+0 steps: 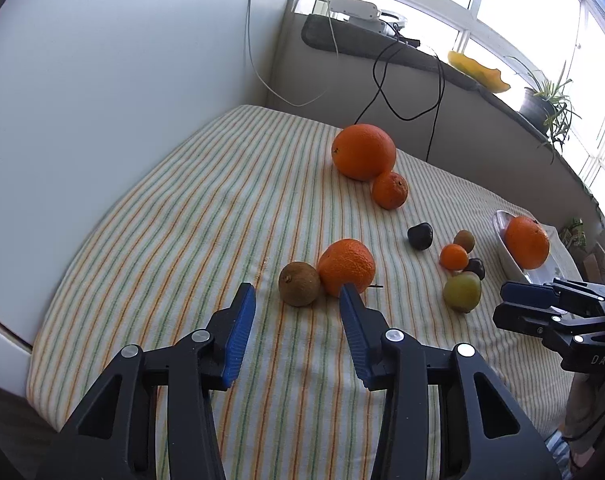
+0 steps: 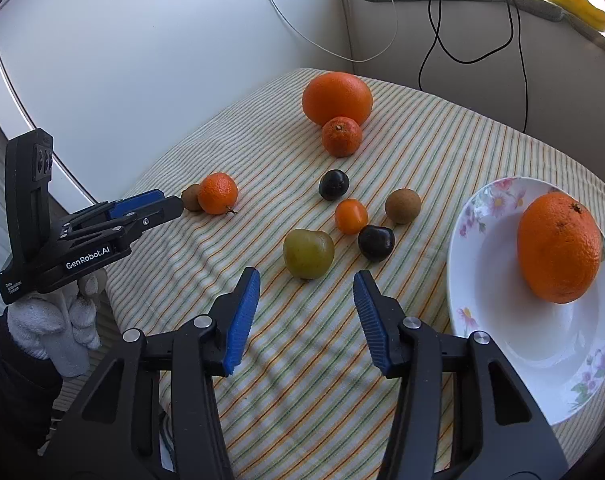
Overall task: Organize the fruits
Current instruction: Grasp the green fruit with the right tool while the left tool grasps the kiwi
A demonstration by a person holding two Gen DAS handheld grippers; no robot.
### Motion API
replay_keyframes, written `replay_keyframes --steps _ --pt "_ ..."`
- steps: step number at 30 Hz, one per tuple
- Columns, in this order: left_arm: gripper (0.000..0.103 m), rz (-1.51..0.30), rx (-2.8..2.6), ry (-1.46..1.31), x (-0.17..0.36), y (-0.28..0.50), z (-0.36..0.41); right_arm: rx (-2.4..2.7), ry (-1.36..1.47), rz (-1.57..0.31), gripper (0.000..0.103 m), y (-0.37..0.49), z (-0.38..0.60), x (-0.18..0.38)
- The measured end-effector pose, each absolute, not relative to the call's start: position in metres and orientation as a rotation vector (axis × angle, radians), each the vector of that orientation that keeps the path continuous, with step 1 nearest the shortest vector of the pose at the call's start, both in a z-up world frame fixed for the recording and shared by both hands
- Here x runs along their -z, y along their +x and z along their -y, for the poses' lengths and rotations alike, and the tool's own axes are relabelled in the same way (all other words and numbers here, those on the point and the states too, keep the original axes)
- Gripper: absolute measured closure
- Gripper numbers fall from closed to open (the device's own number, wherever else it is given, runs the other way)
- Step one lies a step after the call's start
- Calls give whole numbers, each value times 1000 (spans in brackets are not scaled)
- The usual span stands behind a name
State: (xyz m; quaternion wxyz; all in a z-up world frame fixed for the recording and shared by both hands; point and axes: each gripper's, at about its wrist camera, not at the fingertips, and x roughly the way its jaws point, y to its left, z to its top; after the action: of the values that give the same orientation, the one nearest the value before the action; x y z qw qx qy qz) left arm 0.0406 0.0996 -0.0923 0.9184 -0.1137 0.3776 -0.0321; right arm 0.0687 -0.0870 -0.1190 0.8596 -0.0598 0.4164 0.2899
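Fruit lies on a striped cloth (image 1: pixel 206 208). My left gripper (image 1: pixel 296 292) is open and empty, just short of a brown kiwi (image 1: pixel 299 283) and a tangerine (image 1: pixel 346 266) that touch each other. My right gripper (image 2: pixel 306 280) is open and empty, just behind a green apple (image 2: pixel 308 253). A flowered white plate (image 2: pixel 498 320) at the right holds one orange (image 2: pixel 559 247). A big orange (image 2: pixel 337 98) and a mandarin (image 2: pixel 341 136) sit at the back. Two dark plums (image 2: pixel 333 185) (image 2: pixel 376 242), a small orange fruit (image 2: pixel 351 215) and a second kiwi (image 2: pixel 403 205) lie mid-table.
A white wall (image 1: pixel 122 60) runs along the left. A grey sill (image 1: pixel 382 44) at the back carries cables, a yellow dish (image 1: pixel 478 70) and a potted plant (image 1: pixel 542 104). The left gripper shows in the right wrist view (image 2: pixel 174 208), held by a gloved hand (image 2: pixel 58 320).
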Motion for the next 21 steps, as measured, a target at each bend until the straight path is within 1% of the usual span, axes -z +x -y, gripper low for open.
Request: replay_keyframes --steps 9,21 --pt "64 -799 84 -258 101 50 -104 -584 -144 -900 53 82 76 132" --pt "64 -804 113 -270 101 53 -102 -586 -126 -921 53 97 72 141"
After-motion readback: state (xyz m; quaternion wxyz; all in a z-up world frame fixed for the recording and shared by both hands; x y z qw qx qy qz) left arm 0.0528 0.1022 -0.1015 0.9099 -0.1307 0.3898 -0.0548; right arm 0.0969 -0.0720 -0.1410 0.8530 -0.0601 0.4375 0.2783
